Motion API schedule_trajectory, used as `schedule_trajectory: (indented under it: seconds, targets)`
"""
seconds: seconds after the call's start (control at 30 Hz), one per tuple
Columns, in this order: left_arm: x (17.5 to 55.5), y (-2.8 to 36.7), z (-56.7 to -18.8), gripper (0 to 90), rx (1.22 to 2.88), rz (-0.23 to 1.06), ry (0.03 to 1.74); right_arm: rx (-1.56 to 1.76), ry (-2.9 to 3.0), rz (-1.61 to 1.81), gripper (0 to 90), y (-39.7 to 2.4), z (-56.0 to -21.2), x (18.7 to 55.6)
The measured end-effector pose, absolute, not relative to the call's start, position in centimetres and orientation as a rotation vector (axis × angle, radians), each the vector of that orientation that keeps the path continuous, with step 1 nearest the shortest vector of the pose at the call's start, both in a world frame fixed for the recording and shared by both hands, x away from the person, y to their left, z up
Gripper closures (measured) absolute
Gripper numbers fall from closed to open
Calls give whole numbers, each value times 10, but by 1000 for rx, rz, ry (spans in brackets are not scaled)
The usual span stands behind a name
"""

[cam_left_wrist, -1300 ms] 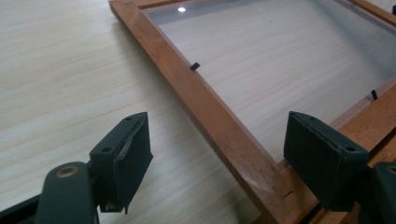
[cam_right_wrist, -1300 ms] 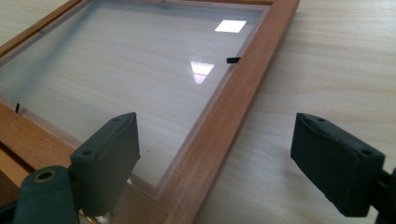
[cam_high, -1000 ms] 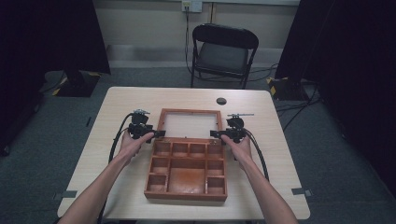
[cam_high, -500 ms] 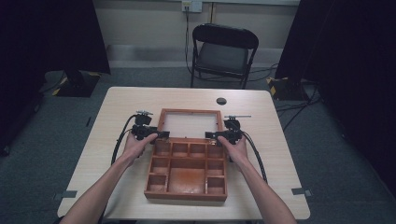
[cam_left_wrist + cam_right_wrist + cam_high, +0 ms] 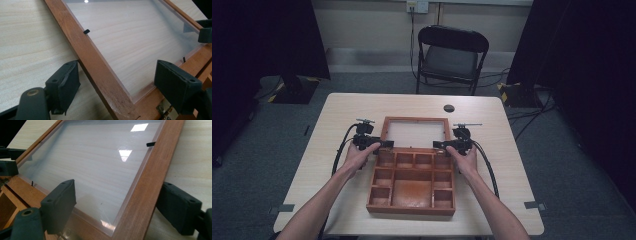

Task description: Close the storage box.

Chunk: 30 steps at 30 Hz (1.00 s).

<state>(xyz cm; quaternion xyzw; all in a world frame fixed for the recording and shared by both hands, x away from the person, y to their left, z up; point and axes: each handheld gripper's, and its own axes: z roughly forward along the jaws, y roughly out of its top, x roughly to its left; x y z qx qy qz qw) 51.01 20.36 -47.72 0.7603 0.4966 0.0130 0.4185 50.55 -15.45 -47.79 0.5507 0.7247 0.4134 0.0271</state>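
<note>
A: What lies nearest the person?

B: A wooden box (image 5: 411,182) sits open on the table (image 5: 337,115), its tray of small compartments at the near edge, between the two forearms. Behind the tray, joined along the hinge line, the lid (image 5: 414,132) lies flat back on the table, a brown frame round a clear pane through which the pale tabletop shows.

A: And the tools?

B: The left tool (image 5: 382,144) sits at the lid's left rail, close to the hinge corner. In the left gripper view the left tool (image 5: 125,87) straddles that rail: one jaw rests outside the frame on the table side, the other over the pane. Its jaws have just been opening, with the rail between them and a visible gap at each pad, so it stands wide and grips nothing.

A: The other side?

B: The right tool (image 5: 443,145) mirrors it at the right rail. In the right gripper view the right tool (image 5: 120,207) has one jaw over the pane and one outside the frame. Its jaws have just been closing; the outer pad looks very near the wood, though I cannot tell whether it touches.

A: Farther off?

B: A small dark round thing (image 5: 449,108) lies near the table's far edge, and a black folding chair (image 5: 452,57) stands beyond.
</note>
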Motion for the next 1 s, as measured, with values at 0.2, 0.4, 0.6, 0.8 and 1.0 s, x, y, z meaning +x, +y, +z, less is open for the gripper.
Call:
schedule_trajectory:
  seconds: [0.2, 0.4, 0.6, 0.8, 1.0]
  targets:
    - [510, 203, -479, 206, 1871, -6, 1266, 1703, 2216, 1281, 207, -155, -477, 504]
    - [511, 202, -479, 198, 1880, -1, 1248, 1685, 2193, 1298, 251, -158, -475, 502]
    - [511, 200, -474, 214, 1899, 21, 1228, 1649, 2176, 1312, 305, -159, -471, 500]
    - [512, 203, -468, 287, 1894, 3, 1221, 1628, 2135, 1335, 352, -161, -466, 499]
    - [509, 204, -461, 329, 1894, 61, 1200, 1617, 2122, 1373, 391, -164, -458, 498]
